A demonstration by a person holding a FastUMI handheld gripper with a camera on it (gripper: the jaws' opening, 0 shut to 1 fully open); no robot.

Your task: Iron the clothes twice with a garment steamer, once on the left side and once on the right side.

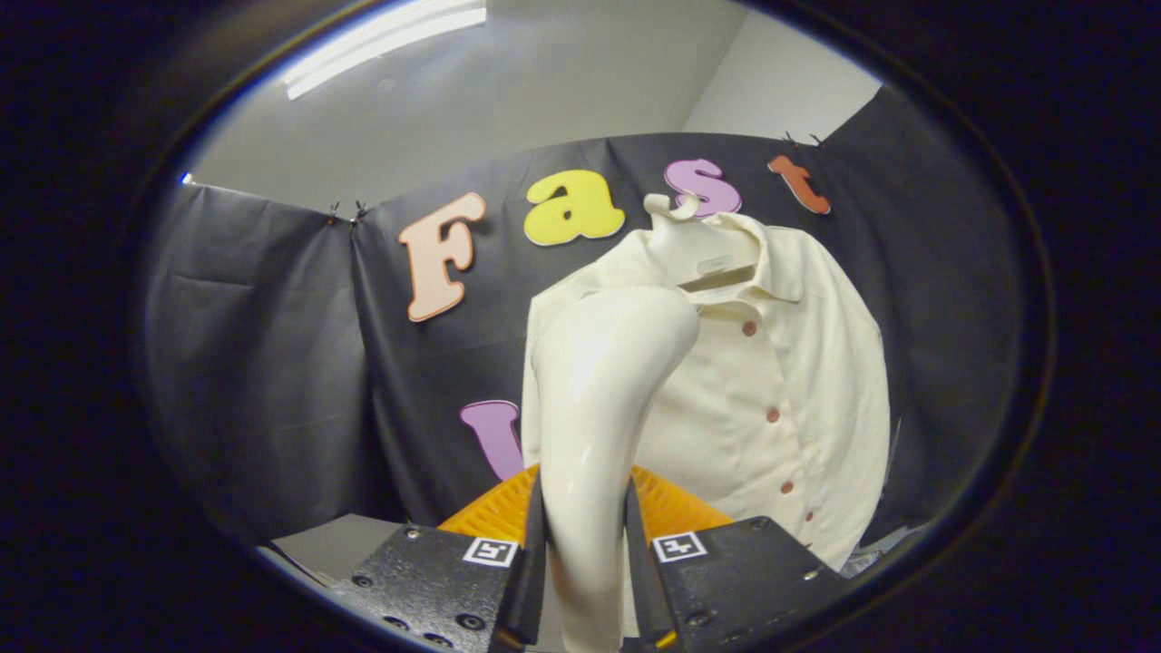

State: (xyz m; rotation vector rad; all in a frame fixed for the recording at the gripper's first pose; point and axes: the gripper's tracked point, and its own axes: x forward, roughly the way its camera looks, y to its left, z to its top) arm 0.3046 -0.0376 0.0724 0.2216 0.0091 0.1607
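A cream garment steamer (594,399) stands upright between my fingers, its handle squeezed from both sides. My gripper (585,553) is shut on that handle. The steamer's rounded head rises in front of the left half of a cream button-up shirt (789,381). The shirt hangs on a pale hanger (680,210) against the black cloth wall, with a row of reddish buttons down its front. The steamer head covers part of the shirt's left shoulder and sleeve. I cannot tell whether the head touches the fabric.
An orange ribbed object (494,512) lies just behind my fingers, low under the shirt. A pale table surface (340,544) shows to the lower left. The black cloth wall (263,363) closes in the back and the left side.
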